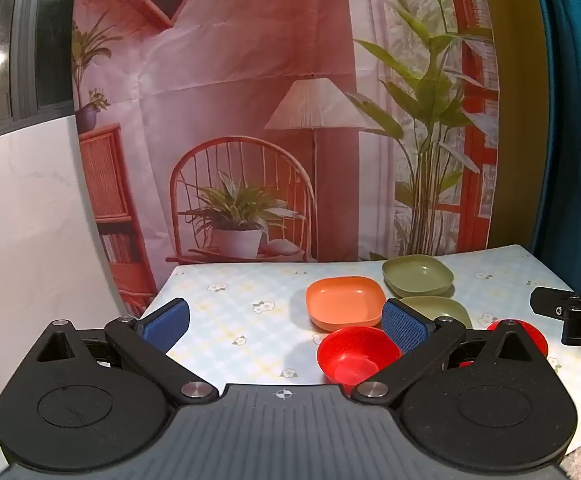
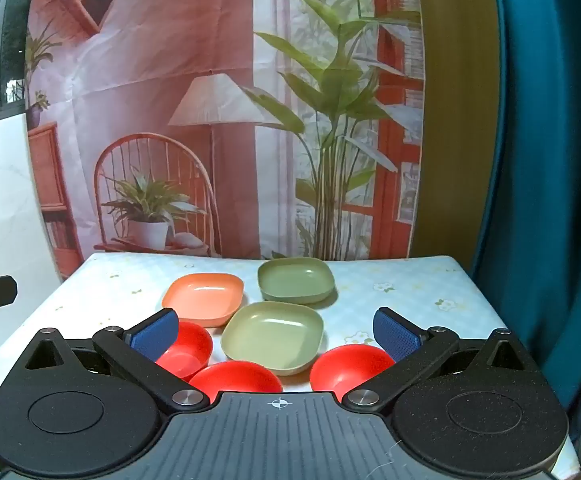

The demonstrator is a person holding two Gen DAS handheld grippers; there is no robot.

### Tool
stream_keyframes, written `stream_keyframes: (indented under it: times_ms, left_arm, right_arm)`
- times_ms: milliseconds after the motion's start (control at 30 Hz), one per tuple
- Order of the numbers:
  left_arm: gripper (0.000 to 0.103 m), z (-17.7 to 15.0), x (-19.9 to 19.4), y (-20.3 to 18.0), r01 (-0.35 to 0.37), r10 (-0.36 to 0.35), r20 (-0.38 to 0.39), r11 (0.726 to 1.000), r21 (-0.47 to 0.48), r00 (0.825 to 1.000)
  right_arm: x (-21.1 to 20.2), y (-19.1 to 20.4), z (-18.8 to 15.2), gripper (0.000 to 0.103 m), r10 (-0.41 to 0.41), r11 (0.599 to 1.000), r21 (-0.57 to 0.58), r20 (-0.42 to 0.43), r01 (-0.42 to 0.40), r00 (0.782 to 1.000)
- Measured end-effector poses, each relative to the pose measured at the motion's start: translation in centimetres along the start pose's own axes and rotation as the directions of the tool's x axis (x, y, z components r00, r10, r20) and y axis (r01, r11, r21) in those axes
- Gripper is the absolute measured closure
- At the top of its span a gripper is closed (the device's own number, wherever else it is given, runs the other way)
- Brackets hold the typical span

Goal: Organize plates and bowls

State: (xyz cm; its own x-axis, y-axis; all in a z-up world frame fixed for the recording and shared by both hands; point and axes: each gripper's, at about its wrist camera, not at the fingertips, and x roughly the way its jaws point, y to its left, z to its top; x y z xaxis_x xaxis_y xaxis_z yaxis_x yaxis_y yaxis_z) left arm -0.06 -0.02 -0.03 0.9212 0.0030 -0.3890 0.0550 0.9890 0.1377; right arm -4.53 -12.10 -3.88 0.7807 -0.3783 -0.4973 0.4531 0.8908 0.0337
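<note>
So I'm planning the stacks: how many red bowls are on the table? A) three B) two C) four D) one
A: the right wrist view shows three red bowls along the near side of the table.

Table cloth (image 2: 410, 280) — pale blue-and-yellow check, scattered small white flowers. Toward its far edge: orange plate (image 2: 204, 298) and darker olive-green plate (image 2: 296, 280). Nearer the middle, a lighter yellow-green plate (image 2: 274, 336). Along the near edge, three red bowls (image 2: 186, 350) (image 2: 236, 378) (image 2: 348, 366). Right gripper (image 2: 276, 332) and left gripper (image 1: 286, 320) — black bodies, blue textured pads. Backdrop (image 2: 150, 60) printed in terracotta pinks with green plants, a cream lamp, a rattan chair. Teal curtain (image 2: 550, 160) at the right.
</note>
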Motion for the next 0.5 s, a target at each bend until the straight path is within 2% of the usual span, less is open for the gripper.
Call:
stream_keyframes:
  times_ms: [500]
  left_arm:
    - [0.000, 0.10, -0.07, 0.07, 0.000, 0.000, -0.020, 1.000, -0.009, 1.000]
  right_arm:
    - [0.04, -0.17, 0.21, 0.000, -0.002, 1.000, 0.001, 0.004, 0.002, 1.000]
